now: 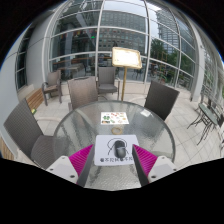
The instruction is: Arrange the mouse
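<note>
A paved terrace lies before a tall glass-fronted building (120,35), and at its middle stands a round glass-topped table (85,125) ringed by dark chairs, the nearest one (22,125) off to the left of the table and another (160,100) at its far right side. On the near part of the table a white mat (115,157) with printed lettering along its near edge lies flat. A dark computer mouse (117,149) rests on that mat, at about the middle of it, with a thin cable trailing away across the mat. Farther across the table from the mat lies a small white card (116,120) with coloured marks. Beyond the table's far side a pale sign board (126,57) stands on a post. The gripper (114,160) hovers at the near rim of the table, its fingers spread wide with the magenta pads (80,158) facing inward; the mouse sits between and just ahead of them, touched by neither
</note>
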Demonstrator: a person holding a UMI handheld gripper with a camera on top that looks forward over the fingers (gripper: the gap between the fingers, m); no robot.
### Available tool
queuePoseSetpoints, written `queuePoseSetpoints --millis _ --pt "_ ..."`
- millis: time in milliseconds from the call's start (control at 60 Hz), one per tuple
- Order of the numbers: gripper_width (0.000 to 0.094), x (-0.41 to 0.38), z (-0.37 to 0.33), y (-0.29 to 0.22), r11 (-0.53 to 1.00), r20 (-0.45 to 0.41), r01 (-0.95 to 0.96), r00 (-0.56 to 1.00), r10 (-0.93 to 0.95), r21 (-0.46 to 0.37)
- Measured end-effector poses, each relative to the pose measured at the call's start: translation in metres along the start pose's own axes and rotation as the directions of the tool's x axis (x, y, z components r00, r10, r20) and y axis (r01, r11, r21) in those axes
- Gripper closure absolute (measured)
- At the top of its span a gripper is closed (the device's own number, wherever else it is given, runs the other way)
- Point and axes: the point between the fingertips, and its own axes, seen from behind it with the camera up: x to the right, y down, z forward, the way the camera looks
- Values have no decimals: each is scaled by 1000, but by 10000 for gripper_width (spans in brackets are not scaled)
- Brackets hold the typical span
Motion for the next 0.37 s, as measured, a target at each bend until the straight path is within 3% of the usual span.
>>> queuePoseSetpoints --millis 367 --pt "184 -15 -26 7 1000 -9 -4 1000 4 3"
